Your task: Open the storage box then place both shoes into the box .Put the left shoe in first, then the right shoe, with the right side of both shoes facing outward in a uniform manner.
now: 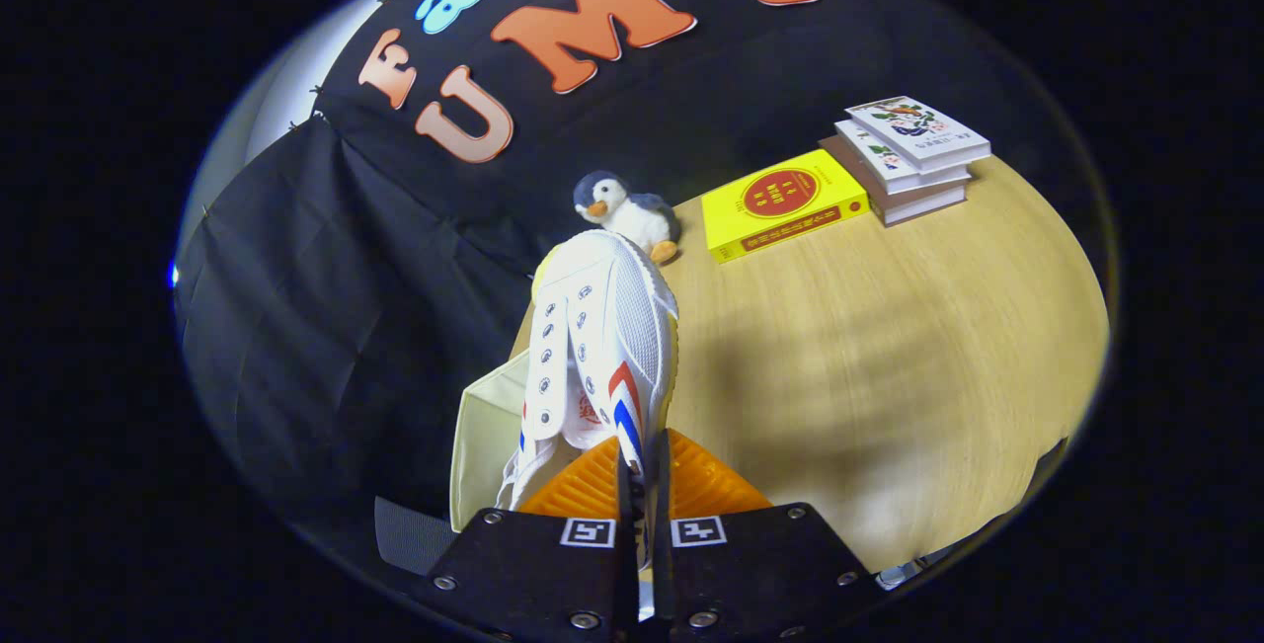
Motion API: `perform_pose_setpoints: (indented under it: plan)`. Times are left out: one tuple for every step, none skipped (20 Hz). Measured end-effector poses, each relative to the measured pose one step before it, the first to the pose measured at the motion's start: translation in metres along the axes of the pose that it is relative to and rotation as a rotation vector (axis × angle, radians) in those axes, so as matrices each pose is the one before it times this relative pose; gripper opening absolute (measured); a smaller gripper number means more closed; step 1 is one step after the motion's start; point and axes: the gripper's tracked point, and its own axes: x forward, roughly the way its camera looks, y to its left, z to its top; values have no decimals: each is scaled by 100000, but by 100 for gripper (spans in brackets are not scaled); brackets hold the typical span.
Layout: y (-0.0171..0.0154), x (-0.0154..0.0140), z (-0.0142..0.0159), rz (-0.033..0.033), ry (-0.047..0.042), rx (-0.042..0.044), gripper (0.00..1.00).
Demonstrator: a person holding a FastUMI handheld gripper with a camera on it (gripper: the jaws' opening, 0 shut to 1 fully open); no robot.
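So in the gripper view the gripper (640, 470) has its fingers clamped tight on the heel end of a white shoe (602, 347), both pressing on the collar with only a thin gap between them. The shoe hangs in the air just ahead of the fingers, above the table (889, 347). Just beside and below it sits a pale storage box (486, 445) at the table's near corner; I can't tell how open it is.

My take on doing this step well: carry the shoe over the box mouth, keep the squeeze firm, and lower it in without twisting, so the striped side ends up facing outward.

Orientation: the long axis runs straight away from the fingers, toe pointing toward the plush penguin (627, 213) and the booth wall, laces turned left, red-and-blue stripes right.
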Motion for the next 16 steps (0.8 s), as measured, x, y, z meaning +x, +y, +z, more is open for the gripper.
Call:
perform_pose_setpoints:
  plan:
    - [1637, 593, -430, 2134, 1767, -865, 6]
    - [1660, 546, -437, 1985, 1602, -1233, 6]
    - [1713, 731, -355, 1822, 1319, -1843, 6]
    - [1166, 674, -231, 1147, 960, -1659, 6]
    - [1408, 958, -298, 1148, 1194, -2104, 6]
    - [1087, 818, -403, 702, 1045, -1278, 6]
    - [986, 867, -393, 561, 1542, -1019, 6]
    - [870, 712, -349, 31, 1278, -677, 6]
    - [622, 822, -366, -213, 1429, -1225, 6]
    - [404, 754, -336, -745, 1474, -962, 6]
    - [419, 598, -413, -486, 1770, -1640, 6]
    - [198, 672, -357, -863, 1479, -1479, 6]
    - [196, 594, -461, -1142, 1106, -1352, 6]
    - [34, 639, -465, -1277, 1370, -1508, 7]
    - [-323, 621, -481, -1530, 1715, -1117, 7]
    - [-380, 779, -758, -709, 2438, -235, 12]
